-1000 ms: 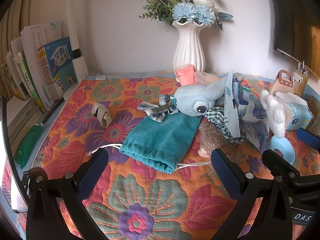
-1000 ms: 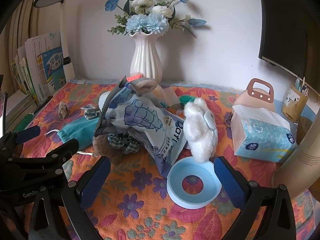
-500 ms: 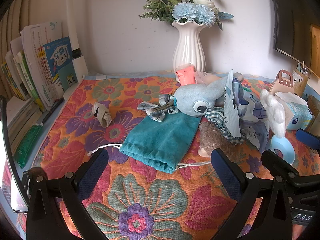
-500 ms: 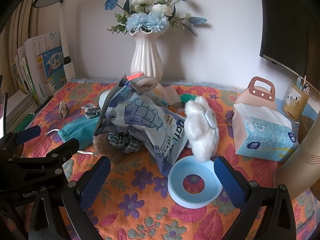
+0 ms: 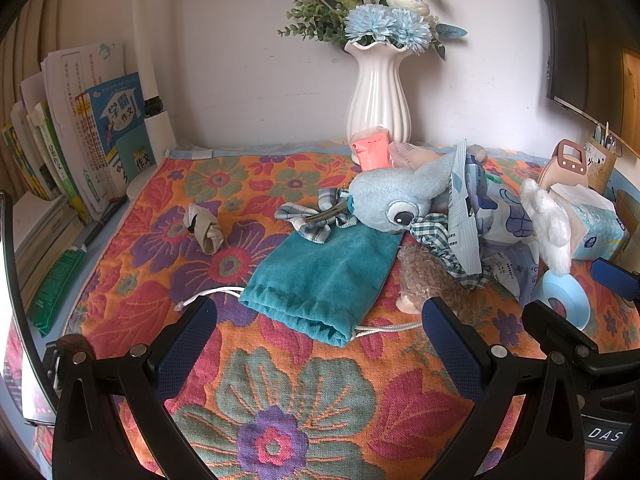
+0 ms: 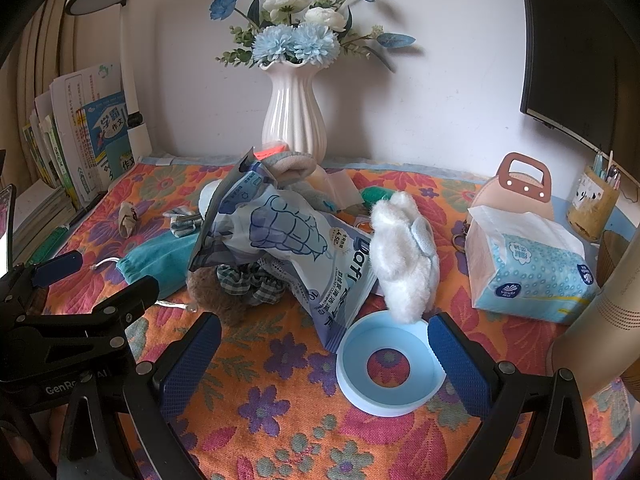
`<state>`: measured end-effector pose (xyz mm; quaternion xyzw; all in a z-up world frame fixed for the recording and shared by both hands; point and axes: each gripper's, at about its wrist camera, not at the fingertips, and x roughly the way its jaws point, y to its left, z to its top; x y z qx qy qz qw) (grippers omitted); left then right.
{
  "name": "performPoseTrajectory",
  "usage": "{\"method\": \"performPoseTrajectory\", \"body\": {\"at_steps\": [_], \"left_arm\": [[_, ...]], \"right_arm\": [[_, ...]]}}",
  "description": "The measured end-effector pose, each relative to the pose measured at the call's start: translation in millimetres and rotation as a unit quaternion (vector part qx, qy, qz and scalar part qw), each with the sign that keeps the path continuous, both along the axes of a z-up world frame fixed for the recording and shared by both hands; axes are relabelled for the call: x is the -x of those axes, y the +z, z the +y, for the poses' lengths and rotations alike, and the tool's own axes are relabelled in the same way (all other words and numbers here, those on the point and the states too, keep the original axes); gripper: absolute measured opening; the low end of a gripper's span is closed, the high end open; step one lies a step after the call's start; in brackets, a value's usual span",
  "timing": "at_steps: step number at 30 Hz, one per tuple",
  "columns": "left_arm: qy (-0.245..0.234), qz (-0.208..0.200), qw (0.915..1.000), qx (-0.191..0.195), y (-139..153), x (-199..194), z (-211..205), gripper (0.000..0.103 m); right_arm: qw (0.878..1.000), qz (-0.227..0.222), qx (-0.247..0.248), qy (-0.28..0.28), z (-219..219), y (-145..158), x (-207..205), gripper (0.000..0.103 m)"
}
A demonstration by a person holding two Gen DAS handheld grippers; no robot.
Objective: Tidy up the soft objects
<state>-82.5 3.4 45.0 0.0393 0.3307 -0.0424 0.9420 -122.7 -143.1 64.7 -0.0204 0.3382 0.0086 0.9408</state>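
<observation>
Teal velvet drawstring pouch [image 5: 324,276] lies at frame centre, unmoved since a second ago, beside the soft-toy pile [image 5: 400,204]. Left gripper [image 5: 318,344] and right gripper [image 6: 324,356] still hover empty, jaws spread wide. Right gripper's body reads "DAS"; left's reads "GenRo".

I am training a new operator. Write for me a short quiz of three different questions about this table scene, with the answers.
1. True or false: the left gripper holds the teal drawstring pouch.
2. Which thing touches the blue ring? A) the tissue pack B) the white plush toy C) the white vase
3. Fill in: the checked bow lies partly on the teal ____.

Key: 1 false, both grippers are open and hold nothing (right gripper). 2 B. 3 pouch.
</observation>
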Motion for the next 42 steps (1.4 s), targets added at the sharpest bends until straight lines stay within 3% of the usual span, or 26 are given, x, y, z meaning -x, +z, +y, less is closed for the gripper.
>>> {"method": "performPoseTrajectory", "body": {"at_steps": [19,24,30,37,40,42], "left_arm": [[0.000,-0.002,1.0000,0.002,1.7,1.3,1.5,0.102],[-0.032,0.043,0.9962,0.068,1.4,7.2,29.0,0.102],[-0.036,0.101,0.9882,0.110,-0.3,2.6,58.1,0.102],[-0.051,0.112,0.9899,0.070,17.1,-21.2,42.6,0.102],[-0.047,0.094,0.9921,0.068,27.6,-27.2,42.8,0.102],[-0.032,0.090,0.9924,0.078,29.5,-27.5,51.5,0.102]], "right_arm": [[1.000,-0.004,0.000,-0.008,-3.0,2.8,3.3,0.103],[0.998,0.022,-0.062,0.003,-31.7,2.8,13.7,0.103],[0.994,0.046,-0.094,0.007,-58.9,7.8,18.7,0.103],[0.994,0.063,-0.086,-0.002,-75.9,22.7,-0.4,0.103],[0.993,0.072,-0.091,0.000,-78.2,24.2,-8.0,0.090],[0.991,0.092,-0.098,0.005,-79.2,18.7,-9.6,0.087]]}}
